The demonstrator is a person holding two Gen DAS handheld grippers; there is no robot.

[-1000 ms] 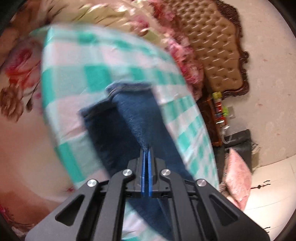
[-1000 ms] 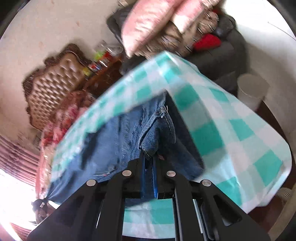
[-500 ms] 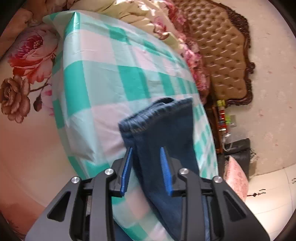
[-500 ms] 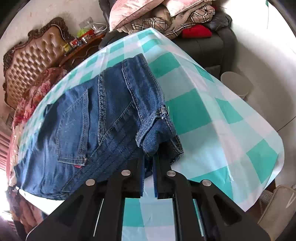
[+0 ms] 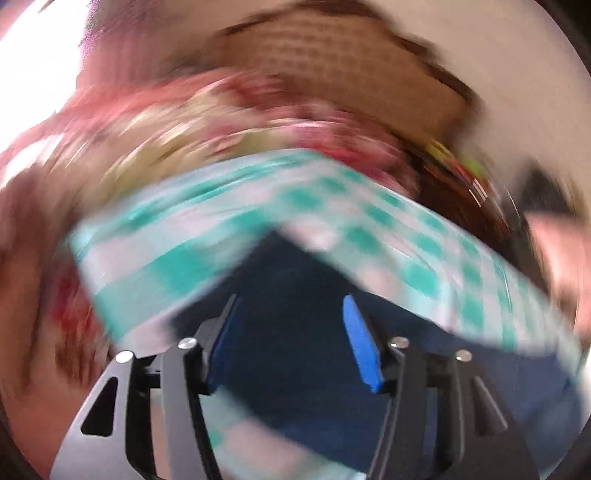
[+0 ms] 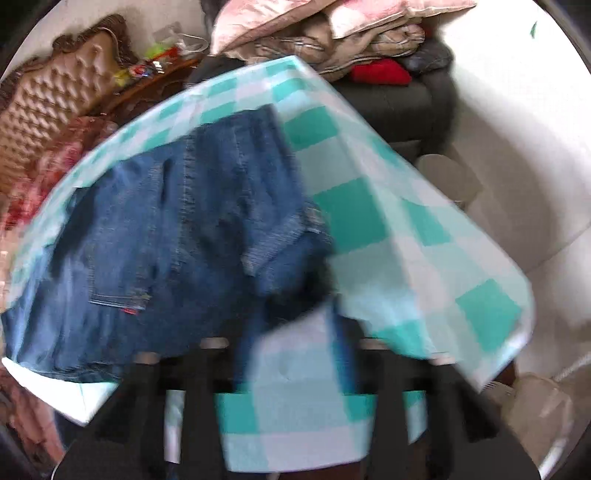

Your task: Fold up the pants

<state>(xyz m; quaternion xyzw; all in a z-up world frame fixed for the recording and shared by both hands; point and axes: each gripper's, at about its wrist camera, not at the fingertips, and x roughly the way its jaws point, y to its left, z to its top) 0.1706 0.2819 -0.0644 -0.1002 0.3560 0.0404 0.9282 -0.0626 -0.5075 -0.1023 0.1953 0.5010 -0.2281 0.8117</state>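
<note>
Left wrist blurred, jeans point(image 5: 295, 354) indistinct

A lived-in bedroom of a home. Shown by a tufted tan leather headboard with dark carved wooden frame point(image 6: 48, 99), red-and-pink floral bedding point(image 6: 40, 173) below it, and a dark wooden bedside table point(image 6: 147, 86) crowded with colourful small bottles and packets. Further marked by a dark grey armchair point(image 6: 406, 103) heaped with pink cushions point(image 6: 269, 22), plaid blankets and a red garment. Folding surface dressed in a teal-and-white checked cloth point(image 6: 388, 221). Plain pale walls behind. Left wrist view badly blurred, same headboard and bedding barely made out.
</note>
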